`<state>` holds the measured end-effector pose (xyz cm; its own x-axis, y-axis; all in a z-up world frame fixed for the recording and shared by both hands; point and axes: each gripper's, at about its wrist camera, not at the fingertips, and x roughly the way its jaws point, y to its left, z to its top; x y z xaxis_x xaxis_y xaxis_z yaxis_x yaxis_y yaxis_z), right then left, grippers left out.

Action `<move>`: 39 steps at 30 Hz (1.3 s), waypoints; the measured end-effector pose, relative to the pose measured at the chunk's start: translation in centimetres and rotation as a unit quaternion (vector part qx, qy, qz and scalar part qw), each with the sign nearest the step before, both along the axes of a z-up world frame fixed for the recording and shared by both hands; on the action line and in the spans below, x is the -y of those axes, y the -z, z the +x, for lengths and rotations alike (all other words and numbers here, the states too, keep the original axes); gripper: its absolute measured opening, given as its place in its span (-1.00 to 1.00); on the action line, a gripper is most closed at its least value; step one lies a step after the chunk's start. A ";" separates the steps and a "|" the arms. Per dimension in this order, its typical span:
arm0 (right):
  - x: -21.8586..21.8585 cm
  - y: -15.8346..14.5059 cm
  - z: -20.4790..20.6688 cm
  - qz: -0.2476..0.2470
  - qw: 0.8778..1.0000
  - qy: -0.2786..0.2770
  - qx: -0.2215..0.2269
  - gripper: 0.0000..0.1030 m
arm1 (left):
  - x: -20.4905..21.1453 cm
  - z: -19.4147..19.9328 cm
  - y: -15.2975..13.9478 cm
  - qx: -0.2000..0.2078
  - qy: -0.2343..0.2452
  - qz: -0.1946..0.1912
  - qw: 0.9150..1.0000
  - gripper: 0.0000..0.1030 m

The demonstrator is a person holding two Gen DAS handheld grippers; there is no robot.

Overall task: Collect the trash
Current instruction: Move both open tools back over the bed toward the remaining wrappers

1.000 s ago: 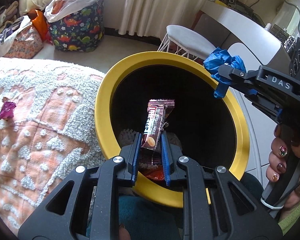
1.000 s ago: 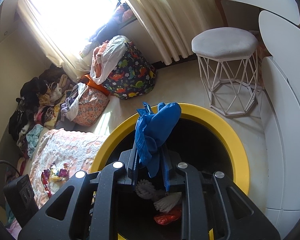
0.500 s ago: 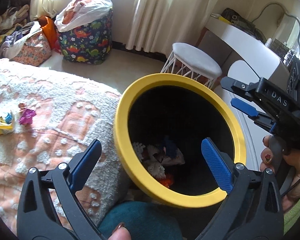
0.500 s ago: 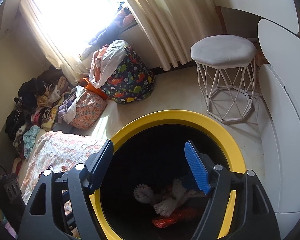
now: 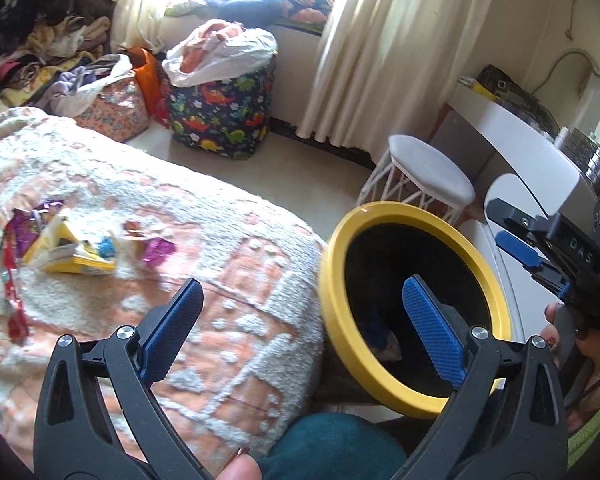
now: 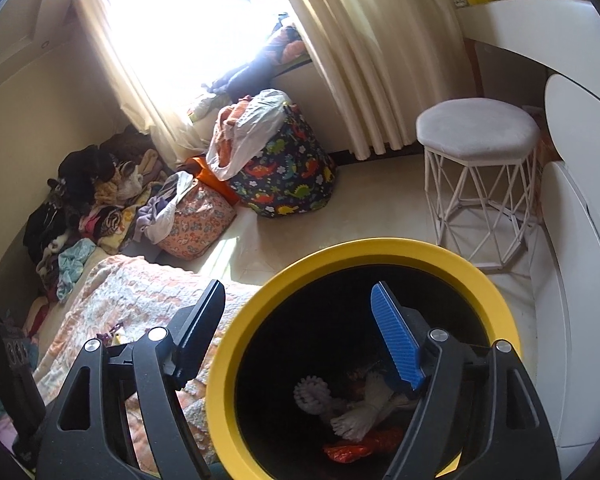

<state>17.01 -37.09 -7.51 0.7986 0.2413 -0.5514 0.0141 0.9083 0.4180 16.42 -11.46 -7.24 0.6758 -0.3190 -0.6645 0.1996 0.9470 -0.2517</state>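
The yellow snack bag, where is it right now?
In the left wrist view, the yellow snack bag lies on the bed blanket at the picture's left, between purple wrappers, apart from the yellow-rimmed bin.

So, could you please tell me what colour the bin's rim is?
Yellow rim, around a black inside; the right wrist view shows it best.

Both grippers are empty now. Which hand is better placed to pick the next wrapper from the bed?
Left, probably. The left gripper is open over the peach-and-white tufted bedspread, facing the yellow and purple wrappers. The right gripper hangs over the yellow-rimmed black bin.
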 end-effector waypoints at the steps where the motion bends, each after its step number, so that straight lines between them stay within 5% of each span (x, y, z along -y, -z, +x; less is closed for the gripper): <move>1: -0.4 -0.1 0.1 0.001 1.000 -0.006 0.002 0.42 | -0.5 0.0 0.0 0.003 -0.007 0.001 1.000 0.78; 16: -11.0 -1.4 -0.3 -0.029 0.988 -0.147 0.031 0.42 | -10.7 -0.4 -1.3 0.035 -0.124 0.004 0.992 0.78; 30: -20.0 -0.2 0.7 -0.054 0.968 -0.246 0.004 0.41 | -20.8 -1.2 0.6 0.003 -0.234 -0.015 0.972 0.78; 39: -25.8 2.1 3.0 -0.065 0.953 -0.295 -0.030 0.23 | -24.6 -1.1 2.7 -0.036 -0.240 -0.064 0.968 0.01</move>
<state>20.03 -11.29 -9.57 0.5110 0.5653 -0.6476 -0.4944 0.8095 0.3166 15.28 13.13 -9.96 0.7206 -0.0625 -0.6905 -0.2779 0.8864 -0.3703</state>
